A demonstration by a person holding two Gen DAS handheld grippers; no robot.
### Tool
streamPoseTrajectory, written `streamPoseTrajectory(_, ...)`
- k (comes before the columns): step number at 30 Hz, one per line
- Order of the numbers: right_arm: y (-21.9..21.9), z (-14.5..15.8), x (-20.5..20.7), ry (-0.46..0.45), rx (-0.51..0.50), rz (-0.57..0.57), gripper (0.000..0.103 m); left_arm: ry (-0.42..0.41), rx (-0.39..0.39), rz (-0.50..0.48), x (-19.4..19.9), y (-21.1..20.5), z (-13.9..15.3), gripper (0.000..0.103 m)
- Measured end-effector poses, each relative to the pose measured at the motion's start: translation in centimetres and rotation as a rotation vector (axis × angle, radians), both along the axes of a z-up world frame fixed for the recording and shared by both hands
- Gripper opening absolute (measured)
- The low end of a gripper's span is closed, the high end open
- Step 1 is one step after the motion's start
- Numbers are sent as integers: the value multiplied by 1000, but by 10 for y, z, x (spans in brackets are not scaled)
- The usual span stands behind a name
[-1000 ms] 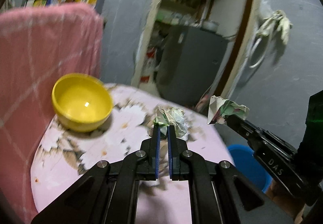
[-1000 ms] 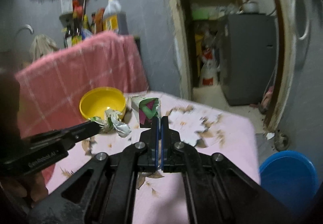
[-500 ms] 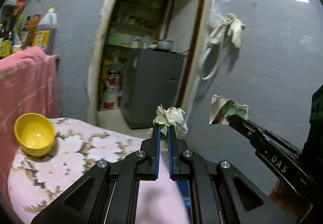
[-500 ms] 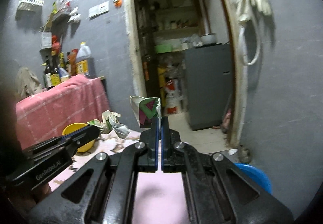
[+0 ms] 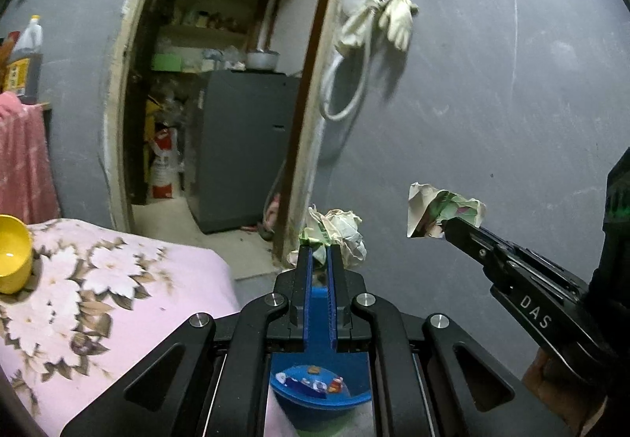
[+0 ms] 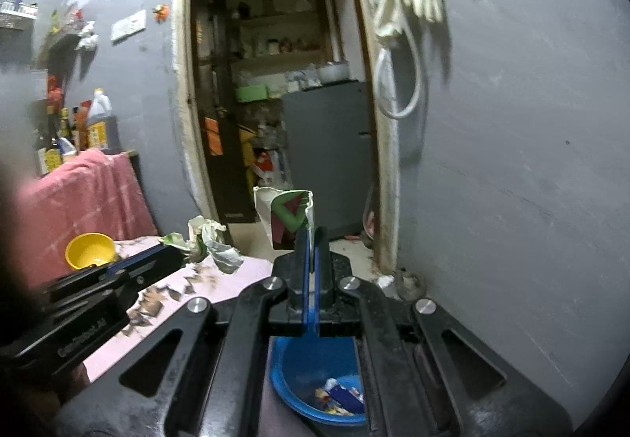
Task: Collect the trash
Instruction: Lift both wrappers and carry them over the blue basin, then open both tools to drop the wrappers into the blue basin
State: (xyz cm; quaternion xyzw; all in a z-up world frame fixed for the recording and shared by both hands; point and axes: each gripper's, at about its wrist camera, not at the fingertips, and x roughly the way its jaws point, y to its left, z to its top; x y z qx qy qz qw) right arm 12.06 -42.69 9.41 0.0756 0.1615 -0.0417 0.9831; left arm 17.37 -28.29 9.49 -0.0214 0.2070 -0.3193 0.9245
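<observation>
Grey walls and an open doorway lie ahead. Your left gripper (image 5: 319,253) is clamped on a crumpled paper wad (image 5: 340,230); your right gripper (image 6: 311,240) pinches a folded wrapper (image 6: 287,216) by its edge. Both look light, soft and crushable, hanging above the blue bin (image 6: 307,393); edge grips should suffice.

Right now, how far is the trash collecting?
Done: some wrappers already lie in the blue plastic bucket. In hand: the left gripper pinches a crumpled white paper wad, and the right gripper a folded green-and-maroon paper, both above the bucket. Left: dropping both in.
</observation>
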Motion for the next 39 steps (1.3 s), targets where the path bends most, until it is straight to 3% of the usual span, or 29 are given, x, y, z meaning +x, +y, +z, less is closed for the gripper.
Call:
streamPoseTrajectory(13, -31, -53, 26, 140, 3, -55, 46, 126, 84, -20, 33, -28, -60, 5)
streamPoseTrajectory(25, -40, -102, 65, 279, 57, -30, 46, 260, 178, 1, 77, -38, -111, 5)
streamPoseTrajectory(39, -46, -136, 91, 392, 125, -23, 47, 413, 206, 13, 109, -35, -149, 6)
